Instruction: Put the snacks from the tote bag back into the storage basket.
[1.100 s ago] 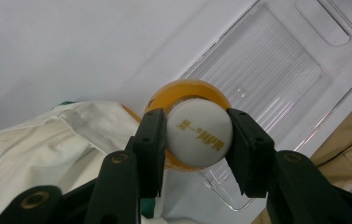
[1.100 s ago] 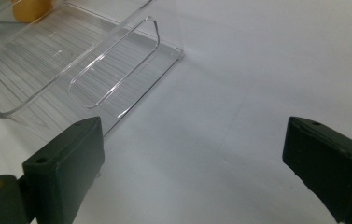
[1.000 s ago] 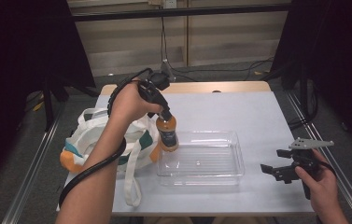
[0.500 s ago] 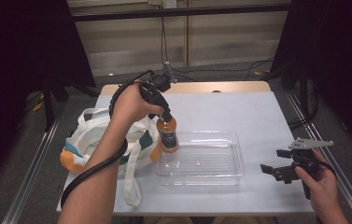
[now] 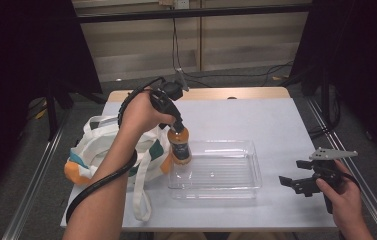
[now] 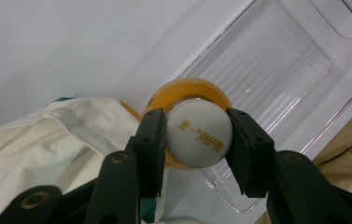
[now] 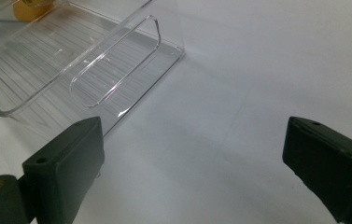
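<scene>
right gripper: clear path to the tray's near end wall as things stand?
Probably yes. The right gripper is open and empty, and bare table lies between it and the clear tray. The bottle, held by the left gripper, is at the tray's far end.

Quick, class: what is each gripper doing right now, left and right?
Left gripper: shut on the bottle by its white cap, at the tray's left end.
Right gripper: open, holding nothing, over the table.

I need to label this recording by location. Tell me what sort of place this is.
Most likely a lab or studio set up for recording, not a home. A plain white table stands between dark curtains, with cables trailing over the floor and metal rails along the sides.
</scene>
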Demonstrator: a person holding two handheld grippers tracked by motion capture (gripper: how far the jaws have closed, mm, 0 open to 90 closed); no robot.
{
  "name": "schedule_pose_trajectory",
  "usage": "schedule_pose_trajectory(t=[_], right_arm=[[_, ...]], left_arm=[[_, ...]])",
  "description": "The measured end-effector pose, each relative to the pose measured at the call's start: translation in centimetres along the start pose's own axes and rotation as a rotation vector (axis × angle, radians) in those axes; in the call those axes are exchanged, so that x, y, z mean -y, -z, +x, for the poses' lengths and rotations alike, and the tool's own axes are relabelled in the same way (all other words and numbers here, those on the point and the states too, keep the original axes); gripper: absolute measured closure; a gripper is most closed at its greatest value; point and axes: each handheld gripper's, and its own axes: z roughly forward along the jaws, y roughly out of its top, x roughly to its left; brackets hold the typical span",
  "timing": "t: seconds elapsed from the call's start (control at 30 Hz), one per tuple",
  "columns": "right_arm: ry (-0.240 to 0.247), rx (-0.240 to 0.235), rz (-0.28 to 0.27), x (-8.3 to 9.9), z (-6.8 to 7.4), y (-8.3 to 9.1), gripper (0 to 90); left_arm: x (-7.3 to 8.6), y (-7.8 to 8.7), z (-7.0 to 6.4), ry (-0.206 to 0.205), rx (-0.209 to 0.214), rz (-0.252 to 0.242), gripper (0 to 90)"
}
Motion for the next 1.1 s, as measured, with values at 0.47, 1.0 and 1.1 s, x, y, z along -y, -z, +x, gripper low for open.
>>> schedule_pose_trajectory(t=[0.47,1.0,1.1], right_arm=[[0.000,-0.002,0.002,0.0,0.1,0.0,5.0],[0.000,-0.004,0.003,0.0,0.0,0.0,5.1],[-0.004,-0.007,0.005,0.0,0.1,-0.1,5.1]], left_arm=[[0.1,-0.5,0.1,0.007,0.000,0.005,59.3],[0.0,-0.9,0.1,-0.012,-0.003,0.024,59.3],[0.0,-1.1,0.1,-0.002,-0.006,0.022,59.3]])
